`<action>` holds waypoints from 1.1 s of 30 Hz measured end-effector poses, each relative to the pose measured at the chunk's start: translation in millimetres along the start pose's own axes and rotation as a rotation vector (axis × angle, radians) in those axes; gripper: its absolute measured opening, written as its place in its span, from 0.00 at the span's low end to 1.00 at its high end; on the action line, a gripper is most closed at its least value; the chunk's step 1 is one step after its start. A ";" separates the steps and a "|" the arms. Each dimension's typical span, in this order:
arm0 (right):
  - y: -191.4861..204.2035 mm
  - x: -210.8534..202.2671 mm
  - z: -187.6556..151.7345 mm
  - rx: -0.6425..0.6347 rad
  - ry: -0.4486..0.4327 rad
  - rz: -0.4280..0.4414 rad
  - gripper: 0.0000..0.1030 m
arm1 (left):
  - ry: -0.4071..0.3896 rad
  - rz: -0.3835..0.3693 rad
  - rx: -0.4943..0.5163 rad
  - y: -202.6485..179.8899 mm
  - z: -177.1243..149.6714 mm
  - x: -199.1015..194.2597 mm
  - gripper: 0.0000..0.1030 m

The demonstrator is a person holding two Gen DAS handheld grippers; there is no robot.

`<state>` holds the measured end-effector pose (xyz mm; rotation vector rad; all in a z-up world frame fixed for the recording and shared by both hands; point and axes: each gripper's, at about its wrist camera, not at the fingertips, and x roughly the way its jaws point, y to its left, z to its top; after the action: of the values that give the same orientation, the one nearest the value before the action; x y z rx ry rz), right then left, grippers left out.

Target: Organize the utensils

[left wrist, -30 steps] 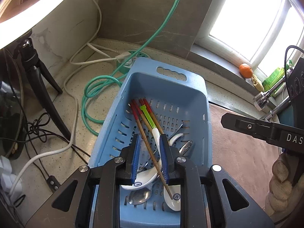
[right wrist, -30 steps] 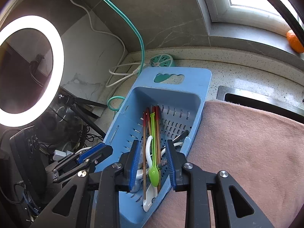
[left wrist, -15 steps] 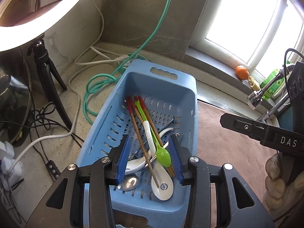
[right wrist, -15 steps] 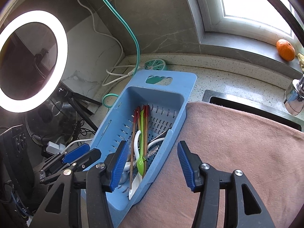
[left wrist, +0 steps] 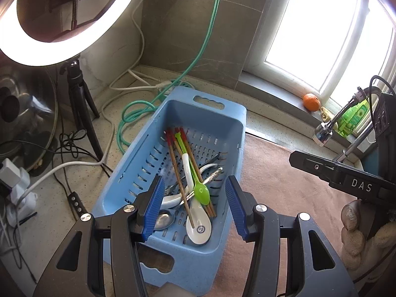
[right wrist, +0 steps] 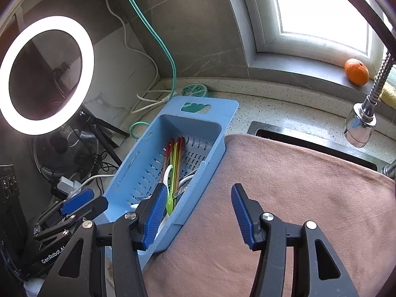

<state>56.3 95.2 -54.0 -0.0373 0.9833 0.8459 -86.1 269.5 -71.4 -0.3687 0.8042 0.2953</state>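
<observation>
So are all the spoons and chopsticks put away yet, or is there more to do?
Mostly done, it seems: chopsticks, green spoon and white spoon lie in the blue basket. Left gripper, jaws opening, and right gripper hold nothing. No loose utensils show on the pink towel.

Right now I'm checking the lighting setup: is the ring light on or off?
On. The ring light glows bright white all the way around, standing on its tripod left of the blue basket.

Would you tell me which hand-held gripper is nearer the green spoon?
Left. The left hand-held gripper hangs directly over the green spoon, jaws opening; the right hand-held gripper sits beside the basket, over the pink towel.
</observation>
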 end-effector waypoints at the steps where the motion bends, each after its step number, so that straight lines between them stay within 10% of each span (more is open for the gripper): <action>1: 0.1 -3.2 -1.6 -0.009 -0.007 -0.004 0.48 | -0.009 0.009 0.003 -2.1 -1.4 -3.4 0.49; 8: 1.2 -26.3 -12.5 -0.069 -0.061 -0.038 0.49 | -0.045 0.035 0.000 -16.3 -13.1 -23.5 0.59; 11: 0.7 -36.8 -17.9 -0.086 -0.097 -0.049 0.64 | -0.060 0.053 0.012 -25.3 -18.3 -30.6 0.69; 33: -3.1 -63.4 -40.3 -0.163 -0.148 -0.080 0.77 | -0.055 0.095 -0.034 -42.8 -37.8 -45.2 0.78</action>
<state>12.3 38.6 -31.4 -0.1510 0.7683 0.8413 -123.4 209.6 -53.0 -0.3537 0.7648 0.4067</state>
